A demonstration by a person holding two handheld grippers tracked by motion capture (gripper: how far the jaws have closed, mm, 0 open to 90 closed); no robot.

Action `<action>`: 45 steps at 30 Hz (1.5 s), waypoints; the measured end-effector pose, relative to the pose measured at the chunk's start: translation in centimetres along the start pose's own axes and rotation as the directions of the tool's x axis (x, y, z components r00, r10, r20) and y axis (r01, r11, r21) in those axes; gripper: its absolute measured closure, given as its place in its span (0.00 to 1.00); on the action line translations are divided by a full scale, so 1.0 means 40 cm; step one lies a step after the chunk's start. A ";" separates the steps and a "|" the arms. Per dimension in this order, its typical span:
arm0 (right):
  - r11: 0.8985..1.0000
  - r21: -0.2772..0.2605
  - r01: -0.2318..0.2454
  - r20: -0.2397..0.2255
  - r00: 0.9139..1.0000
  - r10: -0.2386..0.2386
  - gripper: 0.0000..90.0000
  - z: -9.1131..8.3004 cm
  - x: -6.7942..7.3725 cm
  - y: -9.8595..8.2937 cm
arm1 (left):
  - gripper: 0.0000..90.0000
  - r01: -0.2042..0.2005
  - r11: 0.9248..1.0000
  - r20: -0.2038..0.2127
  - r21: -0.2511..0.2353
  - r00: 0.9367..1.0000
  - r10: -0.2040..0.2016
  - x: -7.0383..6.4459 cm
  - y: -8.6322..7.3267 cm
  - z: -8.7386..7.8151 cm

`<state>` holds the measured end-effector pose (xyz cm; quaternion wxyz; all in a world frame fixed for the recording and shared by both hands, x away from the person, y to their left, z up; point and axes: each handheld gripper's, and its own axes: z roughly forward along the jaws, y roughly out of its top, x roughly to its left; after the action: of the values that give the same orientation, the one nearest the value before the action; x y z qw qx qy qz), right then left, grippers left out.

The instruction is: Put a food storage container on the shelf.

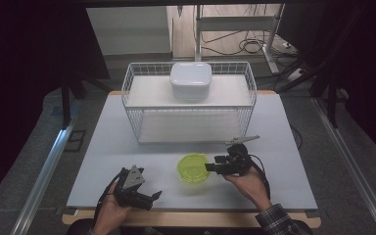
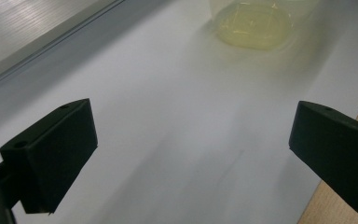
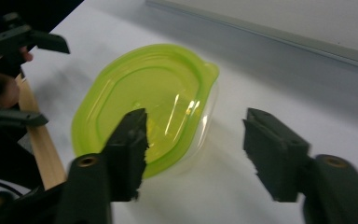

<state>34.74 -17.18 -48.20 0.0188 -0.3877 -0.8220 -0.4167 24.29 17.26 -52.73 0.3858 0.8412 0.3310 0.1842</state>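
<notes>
A clear round container with a lime-green lid [image 1: 193, 168] sits on the white table, near its front middle. In the right gripper view the container [image 3: 151, 102] lies just ahead, its lid tab pointing away. My right gripper [image 1: 209, 167] is open at the container's right rim, one jaw over the lid edge and one beside it [image 3: 193, 149]. My left gripper [image 1: 156, 195] rests open near the table's front edge, left of the container, with nothing between its jaws [image 2: 191, 154]. The container's clear base [image 2: 254, 28] shows far ahead in the left gripper view.
A white wire basket rack [image 1: 190, 104] stands at the back of the table, with a white lidded box [image 1: 191, 80] on its top shelf. The wooden table edge [image 2: 349, 205] runs close by the left gripper. Bare table lies between rack and container.
</notes>
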 end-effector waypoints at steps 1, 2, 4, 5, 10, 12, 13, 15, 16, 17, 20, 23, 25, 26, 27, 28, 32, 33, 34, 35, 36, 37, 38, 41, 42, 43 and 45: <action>1.000 0.004 -0.011 -0.005 1.000 0.011 0.54 0.004 -0.004 0.004 | 0.01 -0.003 1.000 -0.001 0.003 1.000 0.003 -0.001 0.000 0.000; 1.000 0.009 -0.022 -0.011 1.000 0.022 0.56 0.007 -0.008 0.008 | 0.01 -0.004 1.000 -0.001 0.005 1.000 0.004 -0.002 0.000 0.001; 0.999 0.015 -0.048 -0.033 0.998 0.048 0.60 0.013 -0.016 0.015 | 0.01 -0.009 1.000 -0.002 0.008 1.000 0.010 -0.003 0.001 0.002; 0.998 0.018 -0.062 -0.048 0.997 0.062 0.62 0.015 -0.019 0.017 | 0.01 -0.011 1.000 -0.002 0.010 1.000 0.011 -0.003 0.001 0.002; 0.994 0.044 -0.100 -0.089 0.991 0.103 0.69 0.036 -0.032 0.023 | 0.01 -0.015 1.000 -0.003 0.012 1.000 0.015 -0.006 0.002 0.003; 0.993 0.058 -0.105 -0.089 0.990 0.110 0.75 0.041 -0.035 0.025 | 0.01 -0.017 1.000 -0.004 0.012 1.000 0.017 -0.007 0.002 0.003; 0.993 0.060 -0.106 -0.090 0.990 0.111 0.78 0.042 -0.037 0.026 | 0.01 -0.017 1.000 -0.004 0.013 1.000 0.017 -0.007 0.002 0.003; 0.991 0.071 -0.117 -0.102 0.987 0.124 0.84 0.043 -0.039 0.027 | 0.01 -0.020 1.000 -0.004 0.015 1.000 0.020 -0.008 0.002 0.004; 0.990 0.072 -0.122 -0.117 0.985 0.130 0.87 0.043 -0.040 0.026 | 0.01 -0.021 1.000 -0.006 0.016 1.000 0.022 -0.008 0.002 0.004; 0.990 0.070 -0.126 -0.131 0.982 0.134 0.88 0.042 -0.040 0.026 | 0.01 -0.025 1.000 -0.007 0.019 1.000 0.025 -0.008 0.002 0.004; 0.990 0.076 -0.115 -0.128 0.984 0.124 0.89 0.040 -0.033 0.029 | 0.01 -0.029 0.999 -0.009 0.020 1.000 0.029 -0.009 0.003 0.004; 0.991 0.078 -0.112 -0.146 0.982 0.123 0.90 0.038 -0.027 0.032 | 0.01 -0.027 0.999 -0.011 0.019 1.000 0.028 -0.008 0.003 0.004; 0.991 0.073 -0.115 -0.165 0.978 0.126 0.91 0.037 -0.022 0.034 | 0.01 -0.024 1.000 -0.012 0.017 1.000 0.025 -0.009 0.002 0.004; 0.991 0.068 -0.118 -0.176 0.976 0.128 0.91 0.036 -0.021 0.035 | 0.01 -0.024 1.000 -0.013 0.016 1.000 0.025 -0.008 0.002 0.004; 0.990 0.065 -0.121 -0.188 0.973 0.132 0.91 0.035 -0.018 0.037 | 0.01 -0.024 1.000 -0.013 0.014 1.000 0.024 -0.008 0.003 0.003; 0.990 0.061 -0.124 -0.198 0.971 0.134 0.92 0.033 -0.016 0.039 | 0.01 -0.024 1.000 -0.014 0.014 1.000 0.024 -0.008 0.003 0.003; 0.993 0.052 -0.109 -0.204 0.972 0.117 0.92 0.025 -0.005 0.048 | 0.01 -0.021 1.000 -0.014 0.013 1.000 0.021 -0.007 0.002 0.003; 0.993 0.051 -0.109 -0.209 0.971 0.117 0.93 0.023 -0.004 0.050 | 0.01 -0.021 1.000 -0.016 0.012 1.000 0.022 -0.007 0.002 0.003; 0.993 0.046 -0.113 -0.216 0.969 0.120 0.93 0.019 -0.003 0.052 | 0.01 -0.021 1.000 -0.017 0.011 1.000 0.021 -0.007 0.002 0.003; 0.992 0.039 -0.119 -0.228 0.965 0.125 0.94 0.016 -0.004 0.054 | 0.01 -0.020 1.000 -0.018 0.011 1.000 0.021 -0.007 0.002 0.003; 0.993 0.035 -0.115 -0.219 0.968 0.120 0.94 0.012 -0.002 0.057 | 0.01 -0.020 1.000 -0.019 0.011 1.000 0.020 -0.007 0.002 0.002; 0.994 0.034 -0.105 -0.204 0.973 0.109 0.94 0.008 -0.001 0.059 | 0.01 -0.019 1.000 -0.019 0.010 1.000 0.020 -0.007 0.002 0.003; 0.994 0.032 -0.102 -0.199 0.974 0.107 0.94 0.007 -0.002 0.061 | 0.01 -0.018 1.000 -0.018 0.010 1.000 0.019 -0.006 0.002 0.003; 0.994 0.023 -0.110 -0.204 0.972 0.113 0.94 0.005 -0.005 0.061 | 0.01 -0.018 1.000 -0.019 0.010 1.000 0.018 -0.006 0.002 0.003; 0.993 0.020 -0.116 -0.208 0.971 0.117 0.94 0.004 -0.006 0.061 | 0.01 -0.017 1.000 -0.018 0.010 1.000 0.017 -0.006 0.002 0.003; 0.993 0.015 -0.118 -0.209 0.971 0.119 0.94 0.002 -0.006 0.062 | 0.01 -0.017 1.000 -0.018 0.011 1.000 0.017 -0.006 0.002 0.003; 0.992 0.008 -0.122 -0.211 0.970 0.121 0.94 -0.003 -0.007 0.064 | 0.01 -0.017 1.000 -0.019 0.012 1.000 0.017 -0.006 0.002 0.003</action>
<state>36.60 -16.54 -46.51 0.1303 -0.3911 -0.7889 -0.4557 24.23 17.00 -52.76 0.3761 0.8445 0.3286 0.1934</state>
